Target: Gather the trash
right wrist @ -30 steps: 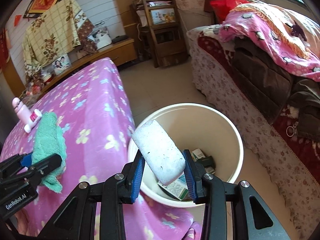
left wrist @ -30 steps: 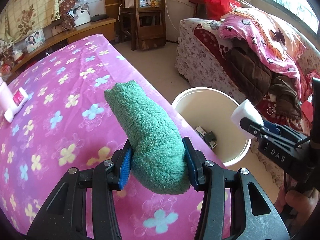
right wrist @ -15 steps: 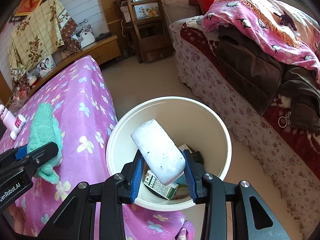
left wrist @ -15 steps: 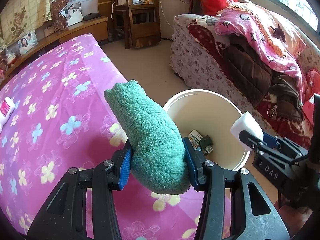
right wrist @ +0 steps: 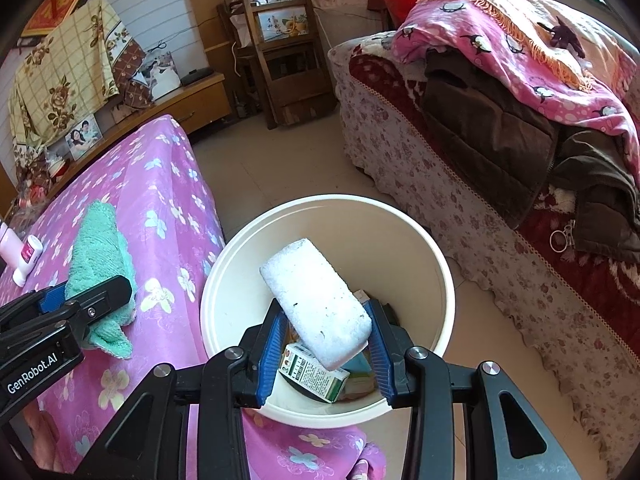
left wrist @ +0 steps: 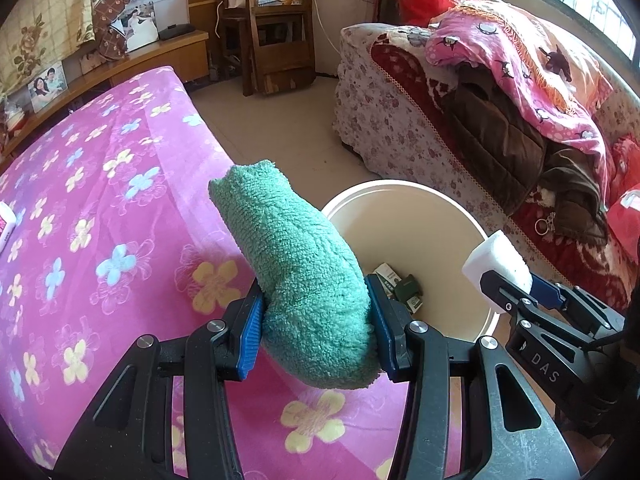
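Two grippers work at the right-hand edge of the bed [left wrist: 100,208], where a cream bucket [right wrist: 440,264] stands on the floor tight against the pink flowered cover. The right gripper [right wrist: 326,344] hangs over the bucket's open mouth; its jaws are opening, and the white foam block [right wrist: 316,300] sits tilted between the blue pads [right wrist: 270,354], its lower end just above the cartons [right wrist: 312,372] lying in the bottom. On the near left side a sliver of space shows between block and pad; whether the right pad touches it cannot be told. The left gripper [left wrist: 316,332] is over the bed's edge, its jaws at a middling width and pressed into a rolled green towel [left wrist: 300,276] that sticks forward and up, its far end over the cover beside the bucket's rim. The two grippers are near each other, the left one just beside the bucket's left rim in the right wrist view.

Open tiled floor [right wrist: 288,160] runs from the bucket's far rim toward a wooden chair [right wrist: 280,60], forming a lane between the bed's edge and a sofa [right wrist: 460,184] heaped with blankets and clothes. The bucket nearly fills the lane's near end. A pink-and-white bottle [right wrist: 22,252] lies near the bed's left edge, well apart from the towel.
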A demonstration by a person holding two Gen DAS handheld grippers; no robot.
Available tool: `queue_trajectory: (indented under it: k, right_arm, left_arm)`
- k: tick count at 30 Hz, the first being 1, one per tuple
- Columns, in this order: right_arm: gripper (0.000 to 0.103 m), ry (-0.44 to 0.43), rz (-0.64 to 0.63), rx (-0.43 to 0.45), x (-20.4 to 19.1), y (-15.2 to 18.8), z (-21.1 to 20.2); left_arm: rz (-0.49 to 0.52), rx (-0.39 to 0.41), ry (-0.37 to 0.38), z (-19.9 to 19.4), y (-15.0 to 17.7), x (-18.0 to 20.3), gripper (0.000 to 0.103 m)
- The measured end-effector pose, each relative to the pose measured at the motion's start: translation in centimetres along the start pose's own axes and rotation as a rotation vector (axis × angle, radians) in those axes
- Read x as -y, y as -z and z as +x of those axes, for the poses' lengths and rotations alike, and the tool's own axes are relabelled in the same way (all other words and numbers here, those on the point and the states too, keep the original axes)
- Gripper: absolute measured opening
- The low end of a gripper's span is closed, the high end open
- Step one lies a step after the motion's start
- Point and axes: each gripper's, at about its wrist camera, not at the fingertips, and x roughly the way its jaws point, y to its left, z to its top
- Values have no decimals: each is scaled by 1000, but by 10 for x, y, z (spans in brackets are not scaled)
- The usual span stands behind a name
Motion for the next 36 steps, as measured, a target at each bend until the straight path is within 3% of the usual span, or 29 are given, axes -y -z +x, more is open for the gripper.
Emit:
queue_trajectory:
  k: [1, 5, 7, 8, 18, 27, 36]
  right_arm:
    - [48, 5, 3, 4, 1, 0, 0]
    - [53, 30, 25, 45, 4, -4, -4]
    - [68, 29, 45, 62, 8, -6, -8]
    - [69, 26, 55, 69, 10, -6, -9]
    - [69, 38, 75, 54, 14, -4, -9]
    - [69, 60, 71, 72, 13, -3, -15]
    - [71, 83, 9, 97, 1, 0, -27]
  left_arm:
    - [-3, -2, 6, 1, -1, 0, 45]
    - [-11, -5, 38, 5, -5, 2, 46]
    - [-17, -12, 63, 7, -8, 4, 47]
    - [-23, -15, 76, 8, -8, 5, 48]
    - [-89, 3, 149, 4, -6, -1, 69]
    - [-110, 27, 114, -10, 5, -13, 70]
    - [-69, 84, 0, -41, 16, -16, 70]
